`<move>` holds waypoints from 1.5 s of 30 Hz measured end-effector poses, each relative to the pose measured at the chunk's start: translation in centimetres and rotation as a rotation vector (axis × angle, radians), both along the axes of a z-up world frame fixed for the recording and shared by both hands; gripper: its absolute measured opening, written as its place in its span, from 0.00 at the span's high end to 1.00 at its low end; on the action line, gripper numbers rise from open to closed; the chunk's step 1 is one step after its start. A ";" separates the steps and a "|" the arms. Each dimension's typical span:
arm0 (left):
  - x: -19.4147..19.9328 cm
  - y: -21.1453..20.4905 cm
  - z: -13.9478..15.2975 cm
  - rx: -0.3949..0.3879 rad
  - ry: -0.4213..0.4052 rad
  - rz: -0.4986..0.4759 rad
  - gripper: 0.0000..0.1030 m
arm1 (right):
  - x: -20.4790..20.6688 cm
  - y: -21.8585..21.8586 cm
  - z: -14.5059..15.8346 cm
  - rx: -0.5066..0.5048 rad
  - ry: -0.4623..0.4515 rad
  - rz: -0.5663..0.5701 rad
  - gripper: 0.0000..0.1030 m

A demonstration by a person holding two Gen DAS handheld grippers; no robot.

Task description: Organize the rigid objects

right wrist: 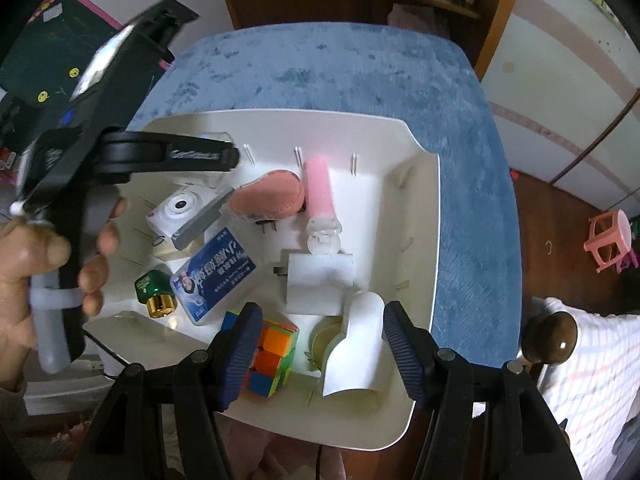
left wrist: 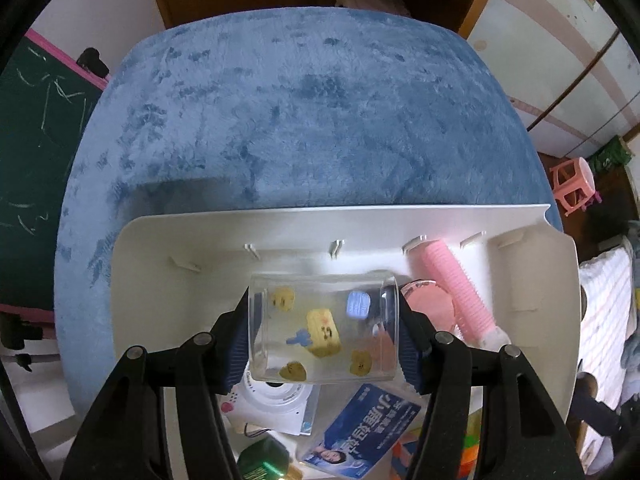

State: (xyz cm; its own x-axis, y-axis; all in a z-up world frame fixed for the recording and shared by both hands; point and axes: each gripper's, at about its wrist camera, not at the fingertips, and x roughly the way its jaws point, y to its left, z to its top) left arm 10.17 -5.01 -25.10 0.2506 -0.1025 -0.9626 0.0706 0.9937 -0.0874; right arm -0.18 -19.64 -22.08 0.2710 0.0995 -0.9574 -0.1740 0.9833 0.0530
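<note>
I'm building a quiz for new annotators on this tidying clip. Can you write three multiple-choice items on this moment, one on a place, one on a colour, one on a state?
1. Where does the pink hair roller lie?
A. on the blue cloth outside the bin
B. inside the white bin
C. between the right hand-held gripper's fingers

2. What colour is the small bottle with the gold cap?
A. green
B. red
C. white

3. What is the state of the left hand-held gripper?
A. open over bare cloth
B. shut with nothing in it
C. shut on the clear box

Answers:
1 B: the roller rests on the bin's floor near its far wall.
2 A: its body is green in the right wrist view.
3 C: both blue pads press the sides of the clear box with small yellow figures on it.
</note>
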 end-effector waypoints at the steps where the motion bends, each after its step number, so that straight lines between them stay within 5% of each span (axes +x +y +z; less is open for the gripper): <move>1: 0.1 0.0 0.0 -0.010 0.005 0.003 0.36 | 0.0 0.1 0.1 0.000 -0.005 0.001 0.38; 3: 0.1 0.2 0.2 -0.043 0.015 0.011 0.27 | -0.1 0.0 0.3 0.004 -0.016 0.004 0.38; 9: -0.3 1.0 2.2 -0.117 0.010 0.045 0.22 | 0.0 -0.4 0.8 0.032 -0.022 -0.008 0.38; 17: -3.0 3.1 8.8 -0.139 -0.099 0.083 0.18 | -0.1 -0.7 4.1 0.067 -0.092 -0.004 0.38; 24: -6.9 4.1 15.4 -0.110 -0.207 0.109 0.18 | -1.0 -1.2 9.8 0.116 -0.201 0.008 0.38; 27: -8.7 4.5 17.7 -0.102 -0.258 0.124 0.18 | -1.6 -1.2 12.4 0.114 -0.256 0.003 0.27; 31: -10.7 4.4 20.0 -0.065 -0.306 0.145 0.18 | -2.3 -1.4 15.1 0.122 -0.307 0.008 0.26; 45: -14.4 1.9 22.2 0.070 -0.378 0.147 0.18 | -3.6 -2.6 18.6 0.049 -0.423 -0.135 0.21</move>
State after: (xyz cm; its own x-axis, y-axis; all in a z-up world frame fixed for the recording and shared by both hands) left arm -4.28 -3.10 -2.94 0.5953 0.0238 -0.8031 -0.0588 0.9982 -0.0140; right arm -3.76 -22.25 -3.46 0.6517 0.0785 -0.7544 -0.0607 0.9968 0.0514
